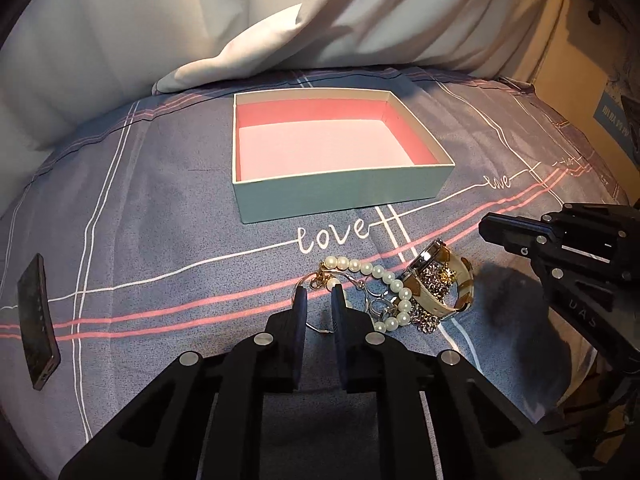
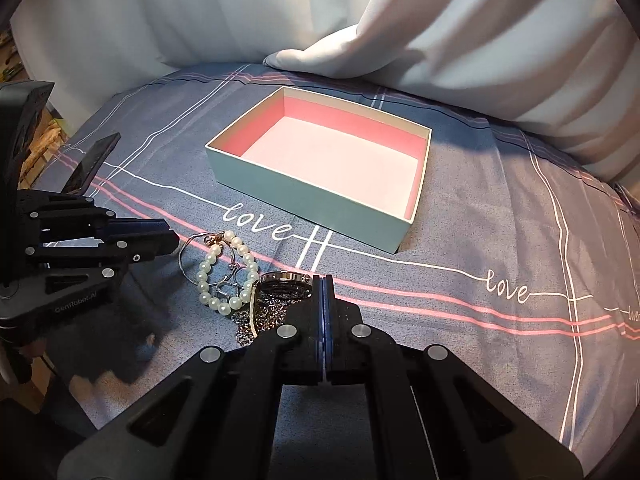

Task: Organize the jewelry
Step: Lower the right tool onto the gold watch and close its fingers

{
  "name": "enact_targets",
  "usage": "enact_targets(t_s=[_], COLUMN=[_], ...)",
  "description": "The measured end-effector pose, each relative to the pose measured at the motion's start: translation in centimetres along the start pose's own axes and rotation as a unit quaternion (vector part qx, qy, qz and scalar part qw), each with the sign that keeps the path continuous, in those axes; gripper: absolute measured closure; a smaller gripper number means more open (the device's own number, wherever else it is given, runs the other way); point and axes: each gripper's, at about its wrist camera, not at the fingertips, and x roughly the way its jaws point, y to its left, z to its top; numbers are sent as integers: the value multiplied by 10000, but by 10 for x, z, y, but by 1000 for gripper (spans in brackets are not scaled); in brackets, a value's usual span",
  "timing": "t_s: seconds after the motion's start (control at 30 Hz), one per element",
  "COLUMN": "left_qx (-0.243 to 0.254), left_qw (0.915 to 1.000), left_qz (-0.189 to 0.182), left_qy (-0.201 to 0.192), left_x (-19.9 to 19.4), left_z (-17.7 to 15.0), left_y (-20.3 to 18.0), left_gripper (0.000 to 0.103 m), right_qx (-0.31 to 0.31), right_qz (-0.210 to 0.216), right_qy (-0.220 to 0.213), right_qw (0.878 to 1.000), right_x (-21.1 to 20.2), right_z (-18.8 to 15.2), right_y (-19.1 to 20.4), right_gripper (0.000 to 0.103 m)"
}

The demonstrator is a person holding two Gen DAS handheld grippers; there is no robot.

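Note:
A pile of jewelry lies on the bedsheet in front of an open pale-green box (image 1: 340,196) with a pink inside, also in the right wrist view (image 2: 312,204). The pile holds a pearl bracelet (image 1: 380,276) (image 2: 208,276), a thin silver bangle (image 2: 186,256), rings (image 2: 230,290), a chain (image 1: 434,280) and a watch with a cream strap (image 1: 460,280) (image 2: 282,280). My left gripper (image 1: 320,294) is partly open, its tips at the bangle's gold charm (image 1: 320,280). My right gripper (image 2: 323,280) is shut, empty, beside the watch.
A dark phone (image 1: 36,320) lies on the sheet at the left; it also shows in the right wrist view (image 2: 90,164). White pillows (image 1: 260,20) rise behind the box. The sheet (image 2: 480,220) is grey-blue with pink and white lines.

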Motion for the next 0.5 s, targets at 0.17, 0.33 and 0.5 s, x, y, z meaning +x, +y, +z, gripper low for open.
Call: enact_targets(t_s=[0.17, 0.33, 0.5], left_qx=[49, 61, -96], left_qw=[10000, 9997, 9996], left_qz=[38, 74, 71], left_qy=[40, 224, 257], left_x=[4, 15, 18], left_z=[0, -12, -15], left_y=[-2, -2, 4], left_gripper=[90, 96, 87], right_qx=[104, 147, 157], right_qz=[53, 81, 111], right_qy=[85, 152, 392], right_qw=[9999, 9997, 9990], right_x=[6, 12, 23], right_z=[-3, -8, -10], right_y=[-1, -2, -1], right_gripper=[102, 102, 100])
